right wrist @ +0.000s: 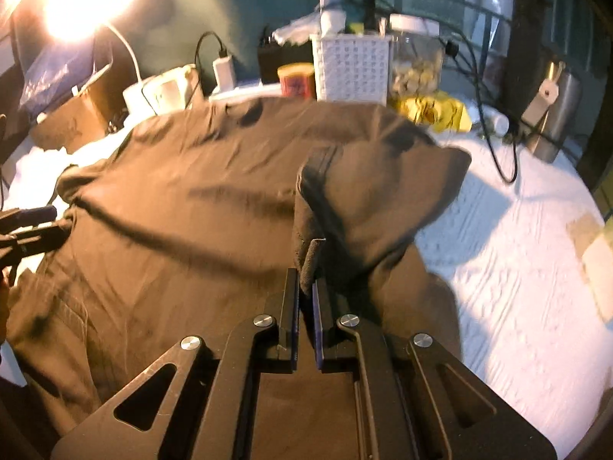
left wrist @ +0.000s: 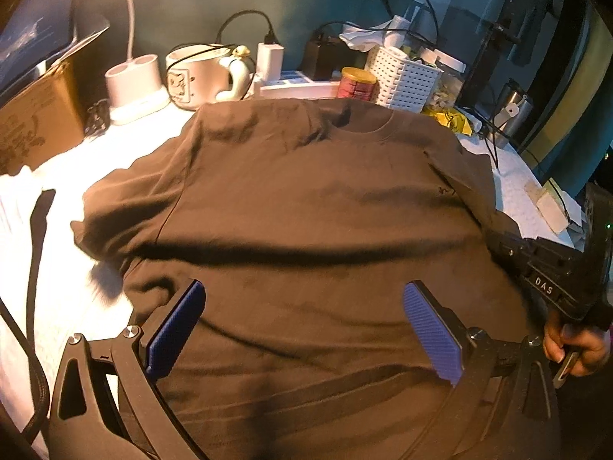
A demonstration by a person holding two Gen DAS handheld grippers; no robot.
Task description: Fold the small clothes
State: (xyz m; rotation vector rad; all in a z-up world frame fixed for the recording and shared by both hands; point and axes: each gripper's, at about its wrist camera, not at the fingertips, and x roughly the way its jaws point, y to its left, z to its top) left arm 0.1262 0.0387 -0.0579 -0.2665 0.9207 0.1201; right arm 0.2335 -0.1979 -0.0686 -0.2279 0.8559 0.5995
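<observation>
The right gripper (right wrist: 305,287) sits at the lower middle of its own view with its jaws pinched together on a fold of the brown shirt (right wrist: 184,207) — the cloth rises out from between the blue pads as a lifted flap that bulges toward the upper right of the frame. In the left wrist view this same gripper shows as a dark body at the right edge, with a hand (left wrist: 574,345) wrapped round its handle at the lower right.

The left gripper (left wrist: 302,326) stands wide open in the lower half of its view, its two blue pads (left wrist: 431,331) well apart above the shirt's lower part; no cloth is between them.

The shirt lies spread over the white textured cover (right wrist: 498,268) of the table and fills the middle of both frames, its round neckline toward the top of the left wrist view and a sleeve stretching to the left.

Behind it, along the upper part of the frames, stands a row of clutter: a white mug (left wrist: 195,76) at upper left, a white charger (left wrist: 270,61) with a black cable, a red and yellow tin (left wrist: 357,83), a white perforated basket (left wrist: 406,80) — and beside that a clear jar (right wrist: 415,57). A yellow packet (right wrist: 436,111) lies just past the shirt's far edge, and a steel tumbler (right wrist: 555,115) stands at the upper right. A lamp (right wrist: 76,4) glares at the upper left.
</observation>
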